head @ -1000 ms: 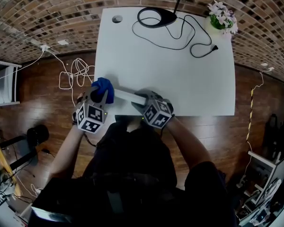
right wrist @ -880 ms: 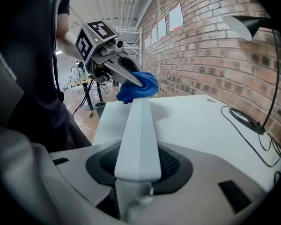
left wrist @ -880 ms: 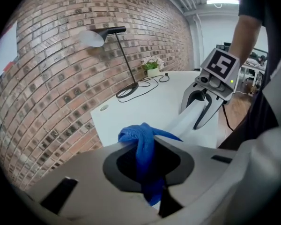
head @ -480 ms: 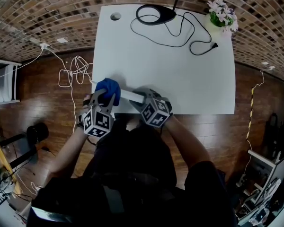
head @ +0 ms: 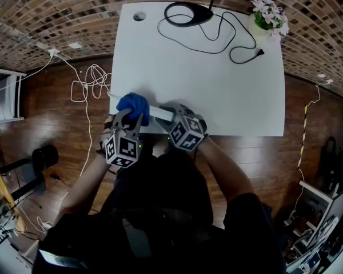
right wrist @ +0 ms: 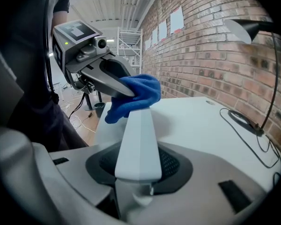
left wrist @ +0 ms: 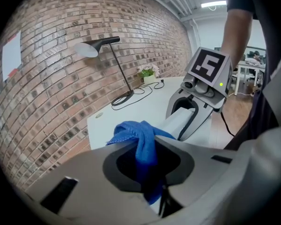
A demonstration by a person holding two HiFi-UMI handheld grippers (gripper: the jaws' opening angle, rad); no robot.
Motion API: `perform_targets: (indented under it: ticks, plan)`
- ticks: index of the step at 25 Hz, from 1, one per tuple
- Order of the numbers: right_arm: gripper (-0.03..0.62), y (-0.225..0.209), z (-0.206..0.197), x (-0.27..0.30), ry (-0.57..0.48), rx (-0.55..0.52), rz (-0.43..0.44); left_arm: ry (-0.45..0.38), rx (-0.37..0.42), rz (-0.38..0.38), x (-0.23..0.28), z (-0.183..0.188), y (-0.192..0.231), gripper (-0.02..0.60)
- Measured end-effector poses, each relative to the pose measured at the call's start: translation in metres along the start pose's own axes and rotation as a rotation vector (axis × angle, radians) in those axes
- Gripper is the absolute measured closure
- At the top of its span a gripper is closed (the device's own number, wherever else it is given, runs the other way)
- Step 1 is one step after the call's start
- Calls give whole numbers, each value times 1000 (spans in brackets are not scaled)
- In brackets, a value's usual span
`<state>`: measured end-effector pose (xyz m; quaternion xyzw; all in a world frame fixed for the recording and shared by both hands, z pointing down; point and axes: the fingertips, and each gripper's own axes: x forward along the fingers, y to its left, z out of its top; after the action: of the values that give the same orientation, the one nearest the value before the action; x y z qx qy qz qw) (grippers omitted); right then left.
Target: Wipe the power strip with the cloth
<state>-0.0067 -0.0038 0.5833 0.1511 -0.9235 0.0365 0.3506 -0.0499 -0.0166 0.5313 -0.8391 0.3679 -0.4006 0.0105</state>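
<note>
My right gripper is shut on one end of a long white power strip, which it holds over the near left part of the white table. In the right gripper view the power strip runs straight out from between the jaws. My left gripper is shut on a blue cloth, and the cloth lies bunched over the strip's far end. In the left gripper view the cloth hangs between the jaws, with the strip and the right gripper just behind it.
A black lamp base and its black cable lie at the table's far side. A pot of flowers stands at the far right corner. White cables are coiled on the wooden floor to the left. A brick wall lies beyond.
My left gripper has slid the cloth to the right along the strip, closer to the right gripper. The right gripper and the strip have stayed put.
</note>
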Motion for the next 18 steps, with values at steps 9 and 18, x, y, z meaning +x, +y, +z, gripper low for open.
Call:
perform_targets:
  ticks: [9, 18]
  plan:
    - [439, 0, 0, 1, -4, -4, -4, -7, 7, -47, 3, 11, -24, 520]
    - [437, 0, -1, 2, -1, -4, 4, 43, 5, -157, 11, 23, -40, 520]
